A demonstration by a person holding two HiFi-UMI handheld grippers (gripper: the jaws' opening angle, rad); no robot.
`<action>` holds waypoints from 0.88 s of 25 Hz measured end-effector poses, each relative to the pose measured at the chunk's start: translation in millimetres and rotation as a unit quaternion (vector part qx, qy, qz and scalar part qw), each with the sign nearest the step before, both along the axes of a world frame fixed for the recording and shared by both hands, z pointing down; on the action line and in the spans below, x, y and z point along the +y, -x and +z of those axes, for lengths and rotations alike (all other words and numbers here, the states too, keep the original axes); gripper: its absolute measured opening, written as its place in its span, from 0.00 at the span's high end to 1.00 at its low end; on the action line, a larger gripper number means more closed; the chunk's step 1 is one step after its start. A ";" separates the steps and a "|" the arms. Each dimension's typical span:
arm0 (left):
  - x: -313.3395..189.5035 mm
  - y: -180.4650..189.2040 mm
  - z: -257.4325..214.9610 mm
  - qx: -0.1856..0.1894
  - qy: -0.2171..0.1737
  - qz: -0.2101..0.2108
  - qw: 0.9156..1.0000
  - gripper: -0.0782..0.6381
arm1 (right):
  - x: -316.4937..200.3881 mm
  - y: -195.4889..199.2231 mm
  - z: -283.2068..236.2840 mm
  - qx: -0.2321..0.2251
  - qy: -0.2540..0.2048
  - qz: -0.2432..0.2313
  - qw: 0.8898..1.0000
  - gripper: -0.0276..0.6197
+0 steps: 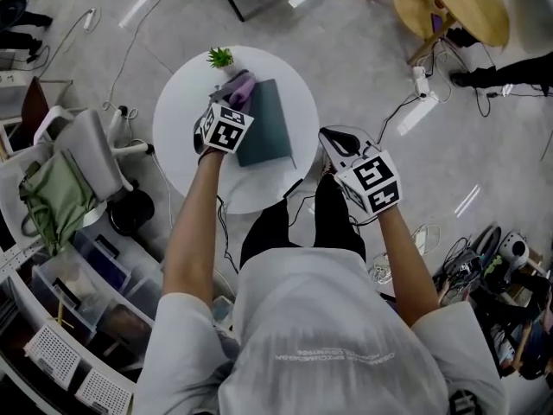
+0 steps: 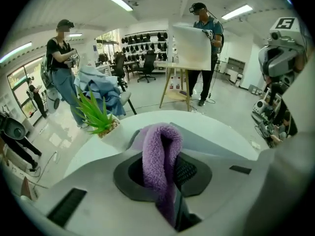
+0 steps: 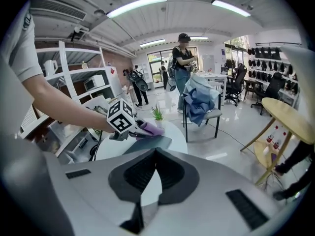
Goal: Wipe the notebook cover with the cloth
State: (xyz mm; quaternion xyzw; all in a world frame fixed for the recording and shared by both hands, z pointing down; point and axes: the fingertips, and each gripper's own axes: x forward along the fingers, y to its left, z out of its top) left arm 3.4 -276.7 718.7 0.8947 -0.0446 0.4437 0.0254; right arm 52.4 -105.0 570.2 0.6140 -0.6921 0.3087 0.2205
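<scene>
A dark teal notebook (image 1: 270, 124) lies on the round white table (image 1: 186, 145), and it shows as a grey-blue slab (image 2: 211, 140) in the left gripper view. My left gripper (image 1: 232, 104) is shut on a purple fluffy cloth (image 1: 241, 87), which hangs folded between its jaws (image 2: 160, 159) over the notebook's far left corner. The right gripper view shows the cloth (image 3: 150, 128) resting at the notebook's (image 3: 150, 144) far end. My right gripper (image 1: 333, 140) hovers off the table's right edge, away from the notebook, jaws closed with nothing between them (image 3: 155, 154).
A small potted plant (image 1: 220, 57) stands at the table's far rim, just beyond the cloth. A grey office chair (image 1: 82, 154) and storage bins are on the left. A wooden table (image 1: 458, 3) and floor cables lie to the right. Other people stand in the room.
</scene>
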 end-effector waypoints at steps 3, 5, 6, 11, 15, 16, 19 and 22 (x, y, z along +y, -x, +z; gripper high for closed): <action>9.2 -3.7 9.1 0.001 0.001 0.014 1.000 0.81 | -1.9 -4.3 2.8 -0.006 0.002 0.000 1.000 0.96; 10.1 -4.2 11.0 0.004 0.007 0.008 1.000 0.81 | -2.4 -5.0 4.8 -0.010 0.002 -0.004 1.000 0.95; 9.8 -3.7 11.2 0.006 0.016 0.001 1.000 0.81 | -2.4 -4.9 5.8 -0.012 0.002 -0.008 1.000 0.95; 16.3 -1.2 9.3 0.013 0.040 -0.002 0.999 0.81 | -0.4 -3.7 7.5 -0.007 0.006 -0.017 1.000 0.96; 32.7 8.1 7.7 0.022 0.067 -0.003 0.998 0.81 | -1.5 1.1 7.2 -0.004 0.003 -0.016 1.000 0.96; 37.5 10.9 7.0 0.023 0.069 -0.002 0.997 0.81 | -0.8 3.2 7.5 -0.003 0.003 -0.017 1.000 0.96; 53.1 18.4 7.8 0.020 0.072 0.007 0.997 0.81 | 3.1 10.8 7.6 -0.002 0.003 -0.017 1.000 0.95; 68.3 26.5 8.5 0.021 0.079 0.015 0.997 0.81 | 6.6 18.6 4.8 -0.002 -0.002 -0.009 1.000 0.96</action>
